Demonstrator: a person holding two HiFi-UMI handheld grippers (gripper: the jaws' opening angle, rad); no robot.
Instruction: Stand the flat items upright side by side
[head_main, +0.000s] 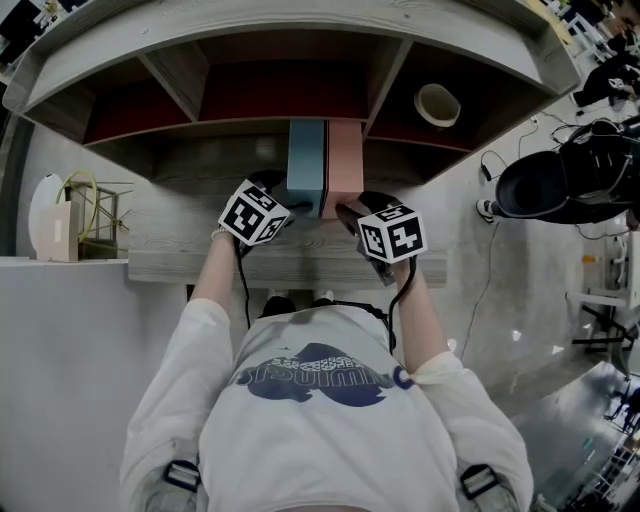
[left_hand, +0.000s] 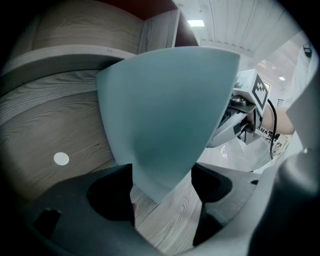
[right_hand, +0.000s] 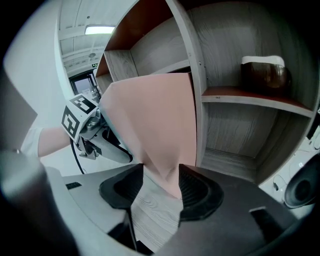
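Observation:
A pale blue flat item (head_main: 305, 155) and a pink flat item (head_main: 345, 155) stand upright side by side, touching, on the wooden shelf ledge (head_main: 190, 255) under the middle compartment. My left gripper (head_main: 292, 208) holds the near edge of the blue item (left_hand: 165, 115), which fills the gap of the left gripper (left_hand: 162, 185) with both pads against it. My right gripper (head_main: 345, 212) is at the near edge of the pink item (right_hand: 155, 120). The pink item's lower corner sits in the right gripper (right_hand: 161, 182), with the pads against both its sides.
The shelf unit has compartments split by upright dividers (right_hand: 192, 85). A brown cup with a white rim (head_main: 437, 104) sits in the right compartment. A white object and a wire frame (head_main: 95, 210) stand at the ledge's left end. A black chair (head_main: 560, 185) is at the right.

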